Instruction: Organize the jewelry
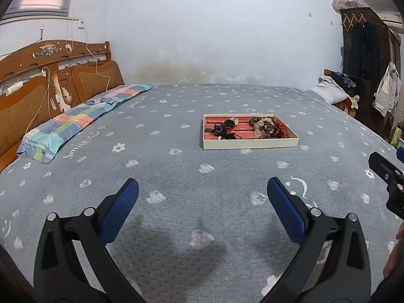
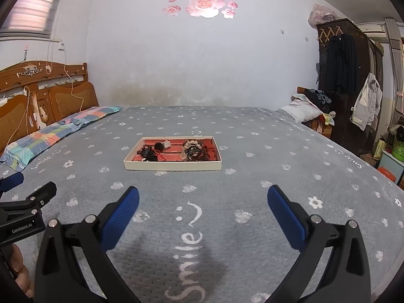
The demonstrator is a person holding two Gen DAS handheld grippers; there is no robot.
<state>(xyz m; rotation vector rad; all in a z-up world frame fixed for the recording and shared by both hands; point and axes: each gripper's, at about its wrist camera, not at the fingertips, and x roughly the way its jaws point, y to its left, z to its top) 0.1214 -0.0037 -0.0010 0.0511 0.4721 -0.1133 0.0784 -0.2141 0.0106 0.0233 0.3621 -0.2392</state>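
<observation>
A shallow white tray with a red lining (image 1: pixel 250 144) (image 2: pixel 171 166) lies on the grey bedspread in the middle of the bed. Inside it sit dark hair ties and bracelets (image 1: pixel 222 128) (image 2: pixel 149 152) on the left and a beige scrunchie with dark bands (image 1: pixel 265 126) (image 2: pixel 194 149) on the right. My left gripper (image 1: pixel 202 189) is open and empty, well short of the tray. My right gripper (image 2: pixel 203 197) is open and empty, also short of the tray. Each gripper shows at the edge of the other's view.
A patchwork pillow (image 1: pixel 75 123) (image 2: pixel 50 133) lies along the wooden headboard (image 1: pixel 30 85) at the left. A grey pillow (image 2: pixel 300 108) and a dark wardrobe with hanging clothes (image 2: pixel 348 75) stand at the right. The grey bedspread (image 1: pixel 176 166) stretches around the tray.
</observation>
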